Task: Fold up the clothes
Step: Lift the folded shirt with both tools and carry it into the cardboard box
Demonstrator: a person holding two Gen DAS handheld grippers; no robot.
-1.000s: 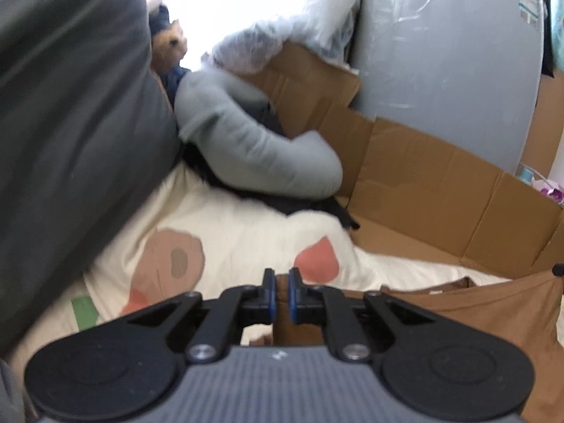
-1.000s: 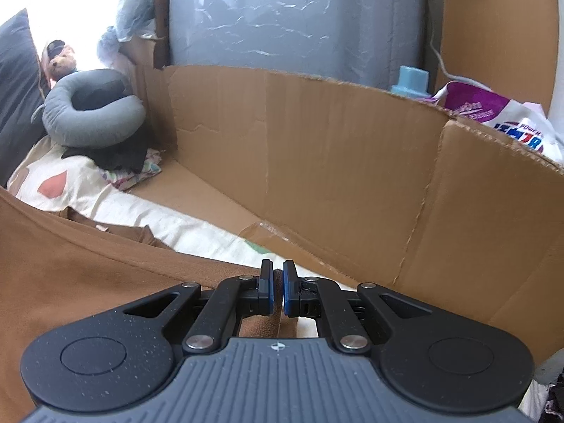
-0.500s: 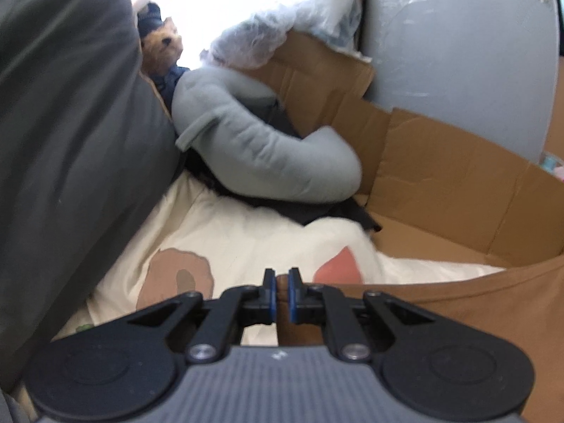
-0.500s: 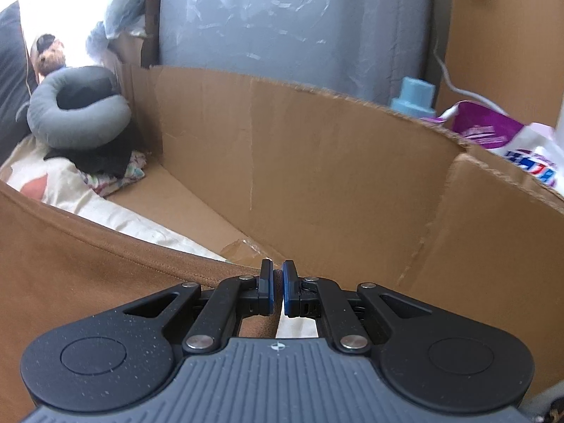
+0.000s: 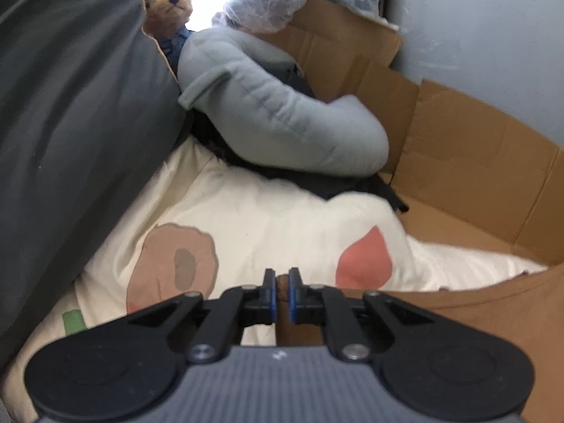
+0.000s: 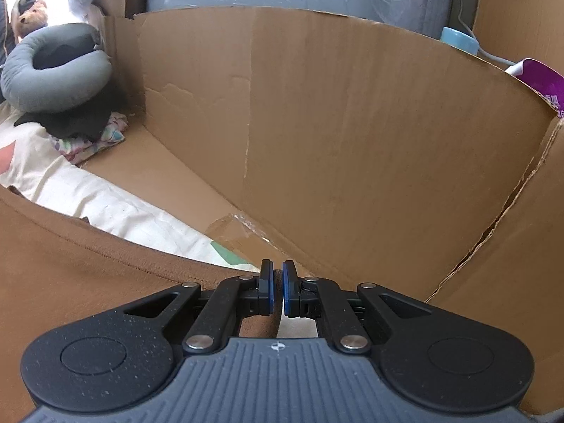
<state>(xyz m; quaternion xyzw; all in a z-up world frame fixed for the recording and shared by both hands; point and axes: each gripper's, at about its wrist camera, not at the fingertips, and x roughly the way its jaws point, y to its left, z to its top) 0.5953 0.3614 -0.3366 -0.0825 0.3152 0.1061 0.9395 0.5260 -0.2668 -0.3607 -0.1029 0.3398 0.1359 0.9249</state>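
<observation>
- The left gripper [image 5: 281, 279] was clenched on the brown garment [image 5: 476, 303], filling the frame's lower right.
- The right gripper [image 6: 277, 275] pinched the same garment's edge, lower left.

We see strong daylight pouring in from about 11 o'clock in both views, burnt out to plain white behind the teddy bear [image 5: 168, 1]. The grey neck pillow [image 5: 271, 105] and the cardboard wall [image 6: 352, 134] are evenly lit, with soft shadow under the pillow. The left view is slightly smeared by motion blur; the right is sharper. Fisheye bending curves the cardboard edges, and the corners go dark.
</observation>
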